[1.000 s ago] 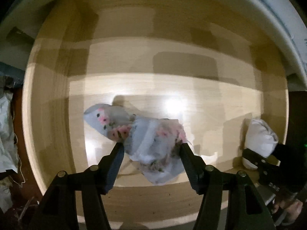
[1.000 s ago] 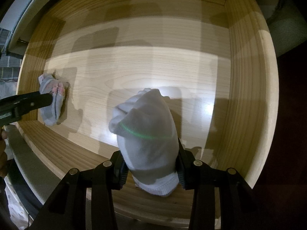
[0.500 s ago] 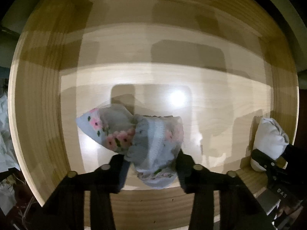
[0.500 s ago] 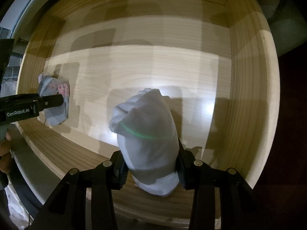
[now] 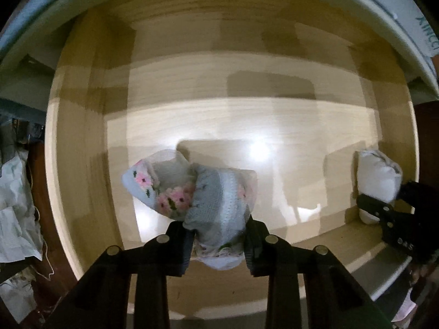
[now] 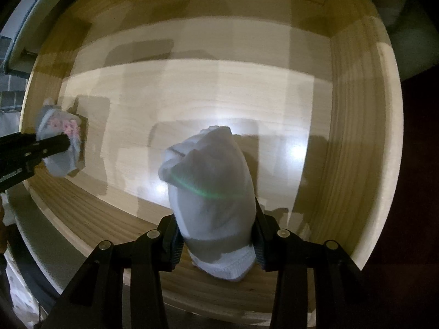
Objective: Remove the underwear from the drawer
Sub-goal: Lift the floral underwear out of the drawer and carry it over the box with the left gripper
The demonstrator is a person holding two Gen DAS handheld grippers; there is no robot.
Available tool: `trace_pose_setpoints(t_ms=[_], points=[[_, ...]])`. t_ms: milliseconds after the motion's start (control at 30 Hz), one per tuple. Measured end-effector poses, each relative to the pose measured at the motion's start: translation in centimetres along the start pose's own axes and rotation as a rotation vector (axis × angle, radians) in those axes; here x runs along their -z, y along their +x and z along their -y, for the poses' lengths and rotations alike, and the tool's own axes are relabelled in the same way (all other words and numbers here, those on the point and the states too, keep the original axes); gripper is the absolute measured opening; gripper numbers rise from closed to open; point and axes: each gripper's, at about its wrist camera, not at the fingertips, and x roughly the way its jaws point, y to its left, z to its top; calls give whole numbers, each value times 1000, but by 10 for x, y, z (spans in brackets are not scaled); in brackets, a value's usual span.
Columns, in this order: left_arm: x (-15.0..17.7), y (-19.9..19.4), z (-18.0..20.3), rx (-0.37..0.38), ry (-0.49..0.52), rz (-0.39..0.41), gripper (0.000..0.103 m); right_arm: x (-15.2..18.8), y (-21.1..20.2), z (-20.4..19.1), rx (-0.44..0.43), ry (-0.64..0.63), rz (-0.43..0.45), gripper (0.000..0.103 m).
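A light wooden drawer point(image 5: 192, 126) fills both views. My left gripper point(image 5: 219, 235) is shut on a grey floral underwear point(image 5: 208, 200) with pink flowers, bunched between its jaws just above the drawer floor near the front wall. It also shows at the left in the right wrist view point(image 6: 60, 139). My right gripper point(image 6: 215, 235) is shut on a rolled white underwear point(image 6: 211, 192), held over the drawer's front right part. That white roll shows at the right in the left wrist view point(image 5: 378, 175).
The drawer's right side wall point(image 6: 362, 126) stands close to my right gripper. The front wall point(image 5: 233, 288) lies under my left gripper. Crumpled white cloth point(image 5: 16, 213) lies outside the drawer at the left. A pale cabinet edge point(image 5: 356, 2) runs above.
My left gripper closed on the floral underwear, bunching it, and has lifted back a little with it. My right gripper kept its hold on the white roll and rose slightly.
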Motion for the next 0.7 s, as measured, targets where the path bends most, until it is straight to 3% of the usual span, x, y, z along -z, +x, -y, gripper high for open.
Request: trace_pose_setpoints(t_ms=[400, 700], points=[[21, -32, 2, -22, 52, 117, 30, -15, 11, -26, 64, -29, -54, 38], [42, -80, 8, -121, 112, 333, 30, -21, 23, -54, 152, -69, -84, 42]])
